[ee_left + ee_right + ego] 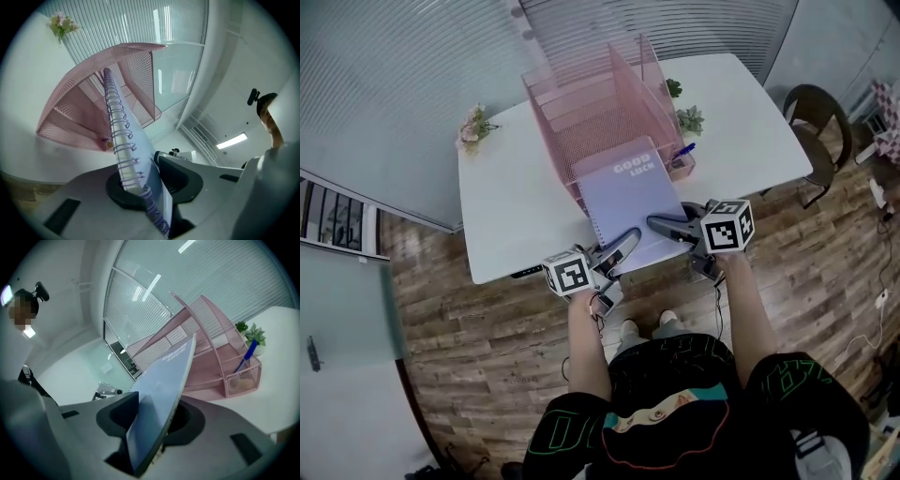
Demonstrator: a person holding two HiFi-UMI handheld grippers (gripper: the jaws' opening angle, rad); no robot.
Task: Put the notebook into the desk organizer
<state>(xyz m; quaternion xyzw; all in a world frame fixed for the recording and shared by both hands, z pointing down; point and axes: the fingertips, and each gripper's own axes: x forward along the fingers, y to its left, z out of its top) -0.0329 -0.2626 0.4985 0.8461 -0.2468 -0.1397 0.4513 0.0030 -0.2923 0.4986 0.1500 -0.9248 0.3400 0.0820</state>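
Observation:
A lilac spiral notebook [628, 202] leans with its far end inside the pink mesh desk organizer [572, 103] and its near end out over the table's front edge. My left gripper [623, 246] is shut on the near left corner, at the spiral binding [124, 140]. My right gripper [667, 228] is shut on the near right corner. In the left gripper view the wire coils run between the jaws [143, 168] toward the organizer [70, 108]. In the right gripper view the cover [164, 385] sits between the pads [150, 413], pointing at the organizer [211, 333].
The organizer stands on a white table [506, 206]. A blue pen [684, 150] stands in its small front compartment. Small green plants [689, 119] sit to its right, dried flowers [473, 125] at the table's far left corner. A dark chair [816, 122] stands to the right.

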